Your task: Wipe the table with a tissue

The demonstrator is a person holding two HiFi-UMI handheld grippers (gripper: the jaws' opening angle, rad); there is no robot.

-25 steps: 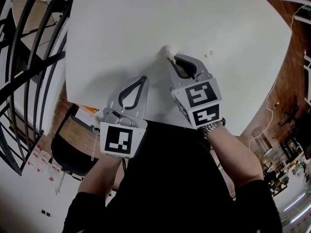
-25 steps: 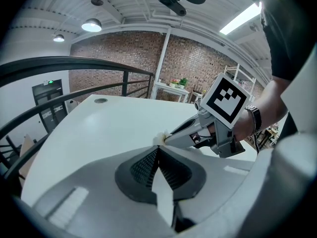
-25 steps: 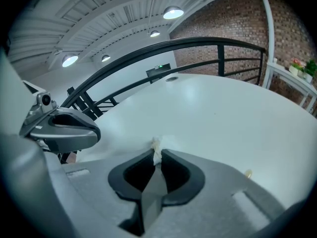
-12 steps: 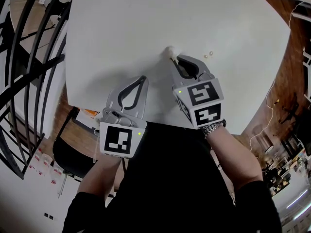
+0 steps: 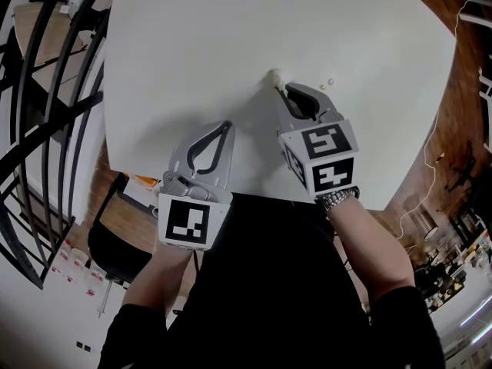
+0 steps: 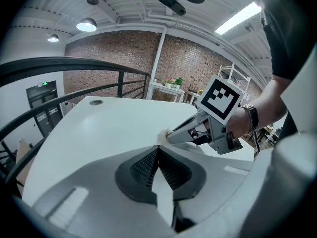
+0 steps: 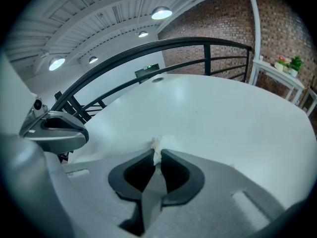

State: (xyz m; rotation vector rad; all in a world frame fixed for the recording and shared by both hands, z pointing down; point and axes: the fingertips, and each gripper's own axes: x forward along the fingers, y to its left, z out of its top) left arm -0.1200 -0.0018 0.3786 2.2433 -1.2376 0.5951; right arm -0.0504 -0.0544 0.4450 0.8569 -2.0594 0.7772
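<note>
Nearest us, our left gripper (image 5: 223, 127) hovers over the table (image 5: 231, 21), jaws together on nothing. At its 2 o'clock, our right gripper (image 5: 281, 88) pinches the tissue (image 5: 272, 76) tight, pressed to the table. Two crumbs (image 5: 330, 81) lie at the tissue's 3 o'clock.

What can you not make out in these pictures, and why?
1. The small white crumpled tissue: mostly hidden between the fingers of the right gripper, right gripper view.
2. The two tiny pale specks on the round white table: too small to identify, head view.
3. The table's far side: cut off by the picture's top edge, head view.
</note>
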